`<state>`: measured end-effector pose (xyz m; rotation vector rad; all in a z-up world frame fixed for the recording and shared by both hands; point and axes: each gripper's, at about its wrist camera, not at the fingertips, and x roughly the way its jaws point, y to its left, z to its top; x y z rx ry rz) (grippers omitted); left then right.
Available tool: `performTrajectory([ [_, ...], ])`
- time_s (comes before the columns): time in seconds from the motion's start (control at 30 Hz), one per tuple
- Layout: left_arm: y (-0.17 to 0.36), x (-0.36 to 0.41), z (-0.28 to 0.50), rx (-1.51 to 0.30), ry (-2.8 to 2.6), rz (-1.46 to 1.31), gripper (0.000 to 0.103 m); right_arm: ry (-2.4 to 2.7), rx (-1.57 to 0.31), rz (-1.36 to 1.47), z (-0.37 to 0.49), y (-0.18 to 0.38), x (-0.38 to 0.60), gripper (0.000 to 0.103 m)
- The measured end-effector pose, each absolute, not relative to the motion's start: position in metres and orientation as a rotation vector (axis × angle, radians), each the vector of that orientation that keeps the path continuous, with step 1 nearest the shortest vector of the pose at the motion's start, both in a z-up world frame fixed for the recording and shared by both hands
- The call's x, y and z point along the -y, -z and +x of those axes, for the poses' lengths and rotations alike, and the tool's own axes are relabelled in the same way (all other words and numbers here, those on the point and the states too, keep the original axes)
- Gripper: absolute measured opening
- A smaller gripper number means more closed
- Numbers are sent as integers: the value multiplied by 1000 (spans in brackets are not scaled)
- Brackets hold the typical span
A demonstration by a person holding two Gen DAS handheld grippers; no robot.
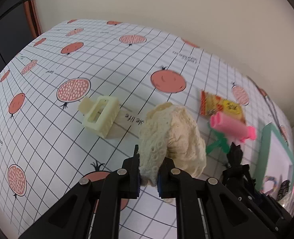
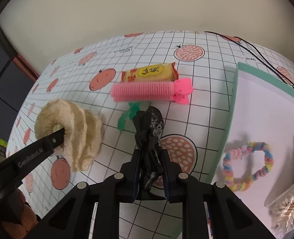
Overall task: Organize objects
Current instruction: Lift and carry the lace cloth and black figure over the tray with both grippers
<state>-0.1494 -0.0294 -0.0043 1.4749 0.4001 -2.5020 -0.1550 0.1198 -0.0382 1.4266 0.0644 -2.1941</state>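
While the left claw (image 1: pixel 148 171) pinches a scrunchie (image 1: pixel 170 131), the right claw (image 2: pixel 149 171) pinches a black wrapper (image 2: pixel 150 131) near the pink roller (image 2: pixel 147 92).

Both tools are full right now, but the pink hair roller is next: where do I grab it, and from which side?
Grip the pink hair roller across its bristled barrel, near the middle, coming from above with one finger on each long side. It lies flat, the snack packet close behind it and the green clip in front, so a top approach probably clears both.

Cream crocheted scrunchie (image 1: pixel 170 137), pink hair roller (image 2: pixel 145 92), black wrapper (image 2: pixel 149 133), grid-and-pomegranate tablecloth (image 1: pixel 47 123), mint-rimmed white tray (image 2: pixel 256 107) showing right of the tool.
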Motion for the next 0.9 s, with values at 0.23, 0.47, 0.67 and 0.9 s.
performTrajectory([
  [0.23, -14, 27, -146, -470, 2553, 1402, 12, 2191, -1, 1387, -157, 20, -126, 21],
  [0.47, -47, 24, -136, -535, 2652, 1259, 12, 2228, 68, 1300, -160, -14, -145, 21],
  [0.67, -70, -2, -130, -551, 2774, 1204, 12, 2299, 71, 1261, -167, -37, -167, 21],
  [0.9, -82, -42, -125, -514, 2901, 1218, 12, 2362, 116, 1269, -178, -49, -204, 21],
])
